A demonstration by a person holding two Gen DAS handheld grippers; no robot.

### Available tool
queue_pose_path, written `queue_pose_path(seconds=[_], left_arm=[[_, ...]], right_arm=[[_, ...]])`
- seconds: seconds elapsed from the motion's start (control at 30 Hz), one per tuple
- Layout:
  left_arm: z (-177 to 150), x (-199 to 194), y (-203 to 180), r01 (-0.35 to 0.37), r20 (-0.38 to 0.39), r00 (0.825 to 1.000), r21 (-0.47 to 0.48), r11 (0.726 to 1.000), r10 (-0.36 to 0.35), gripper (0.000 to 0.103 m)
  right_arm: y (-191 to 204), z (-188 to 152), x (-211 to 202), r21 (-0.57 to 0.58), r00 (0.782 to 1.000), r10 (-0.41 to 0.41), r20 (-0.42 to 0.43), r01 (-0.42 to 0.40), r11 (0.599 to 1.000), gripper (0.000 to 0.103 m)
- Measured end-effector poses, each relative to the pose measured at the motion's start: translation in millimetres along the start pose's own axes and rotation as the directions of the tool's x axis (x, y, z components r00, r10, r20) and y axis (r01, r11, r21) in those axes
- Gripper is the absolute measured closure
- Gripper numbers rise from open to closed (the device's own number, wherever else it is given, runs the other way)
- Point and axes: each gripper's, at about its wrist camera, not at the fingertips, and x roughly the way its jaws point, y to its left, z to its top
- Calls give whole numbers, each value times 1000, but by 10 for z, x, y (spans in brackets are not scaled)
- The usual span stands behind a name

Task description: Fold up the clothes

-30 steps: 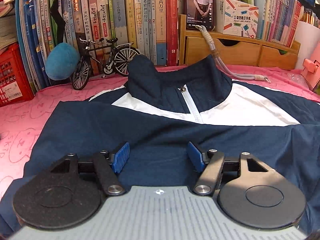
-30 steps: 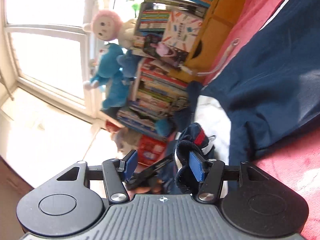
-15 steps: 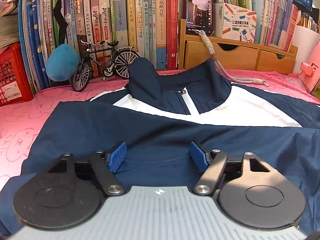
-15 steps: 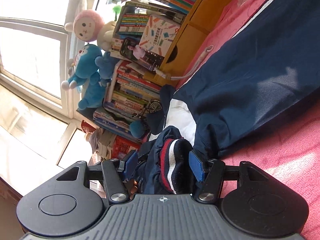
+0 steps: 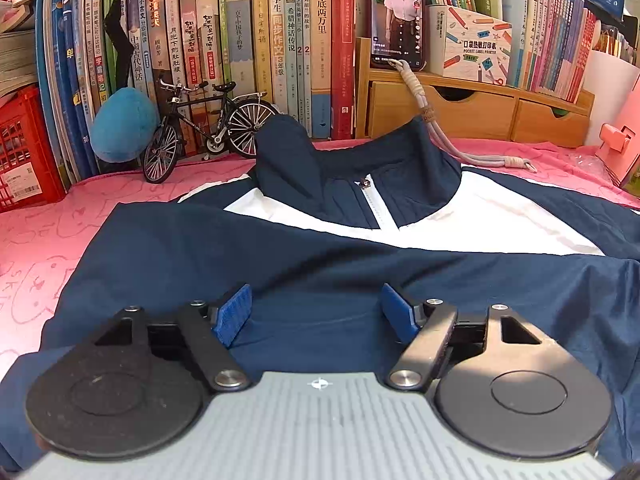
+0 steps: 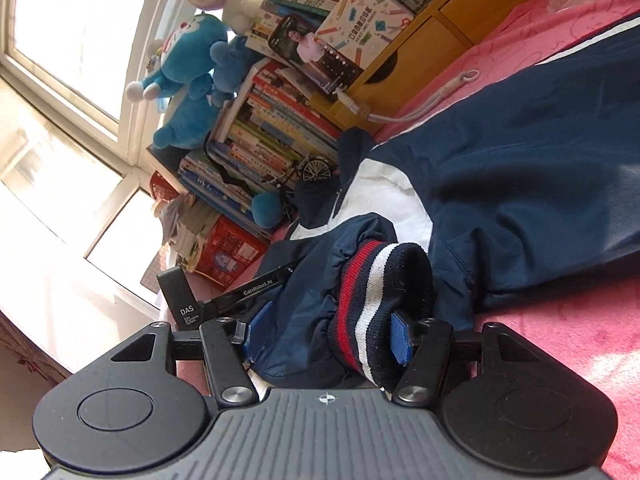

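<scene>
Honestly, your jacket [image 5: 320, 264] lay flat on the pink cloth [image 5: 48, 232], looking light, floppy and slick. Your right gripper [image 6: 328, 336] had the ribbed cuff [image 6: 376, 304] between its fingers, the grippiest hold; whether they pinched it I couldn't tell. Your left gripper [image 5: 316, 308] was spread over the body, holding nothing.

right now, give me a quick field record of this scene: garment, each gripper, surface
garment: navy and white jacket, zipped, lying flat
left gripper: open, low over the jacket's navy front
right gripper: striped cuff bunched between its fingers, grip uncertain
surface: pink cloth
backdrop: books, toy bicycle
</scene>
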Motion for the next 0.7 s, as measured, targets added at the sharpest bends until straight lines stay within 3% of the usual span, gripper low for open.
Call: queue_pose_path(seconds=[0.33,0.37,0.4,0.47,0.6,0.7], left_arm=[[0,3,-1,1,0,1000,5,1000,-1,30],[1,3,0,2,0,1000,4,1000,-2,30],[2,3,1,2,0,1000,4,1000,-2,30],[3,1,3,2,1,1000,4,1000,-2,30],[5,2,2,-2,0,1000,3,1000,2,28],[7,2,10,-2,0,1000,3,1000,2,28]], right_arm=[[-116,205,343,174,996,31,79,-44,984,36],[-105,214,362,182,996,-1,87,-14,983,43],[-77,220,395,183,993,-71,92,53,982,63],[-65,195,419,182,974,-202,106,181,967,92],[-189,89,220,232,920,-346,184,302,925,96],[-206,52,77,207,876,-422,232,380,902,96]])
